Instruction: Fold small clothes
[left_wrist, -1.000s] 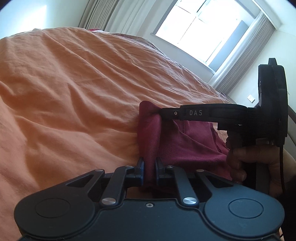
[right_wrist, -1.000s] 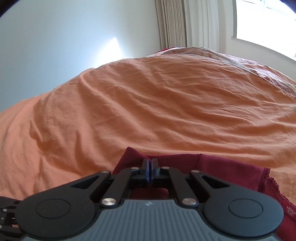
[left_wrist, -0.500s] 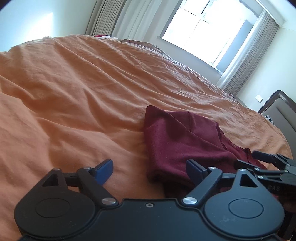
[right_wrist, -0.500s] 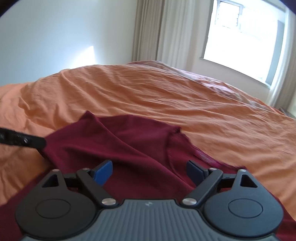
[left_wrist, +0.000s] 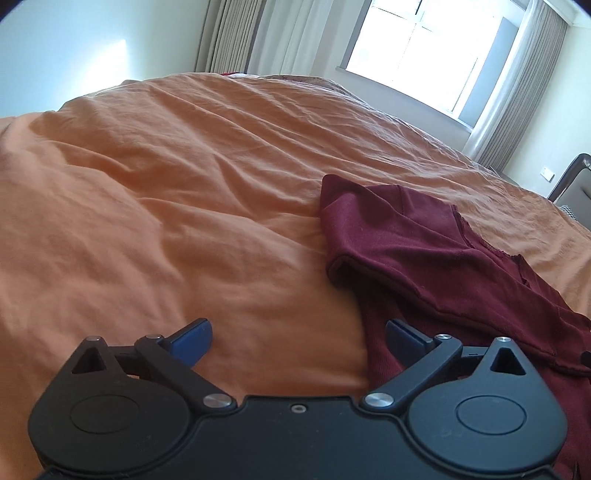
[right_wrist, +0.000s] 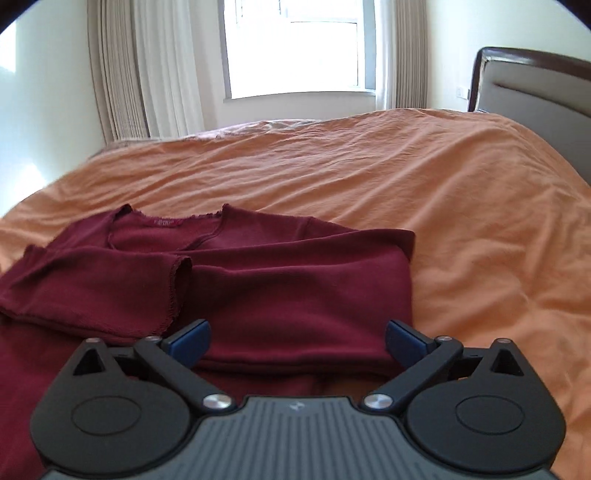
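A dark red long-sleeved top (right_wrist: 280, 280) lies on the orange bed cover (right_wrist: 461, 203), both sleeves folded across its body and the neck label facing the window. In the left wrist view the top (left_wrist: 424, 251) lies to the right, one folded edge raised. My left gripper (left_wrist: 297, 336) hovers over the cover with its jaws opening; only the top's edge lies under its right finger (left_wrist: 402, 334), nothing is pinched. My right gripper (right_wrist: 297, 338) hangs over the top's near part, jaws opening; the cloth lies beneath them and the pads do not press it.
The orange cover (left_wrist: 166, 203) is rumpled and spreads wide to the left and far side. A padded headboard (right_wrist: 535, 81) stands at the right. A bright window (right_wrist: 295, 48) with curtains (right_wrist: 122, 74) is behind the bed.
Both grippers were shut on the red top and have let go, jaws now wide. The right gripper swung off to another side of the top; the left drew back a little.
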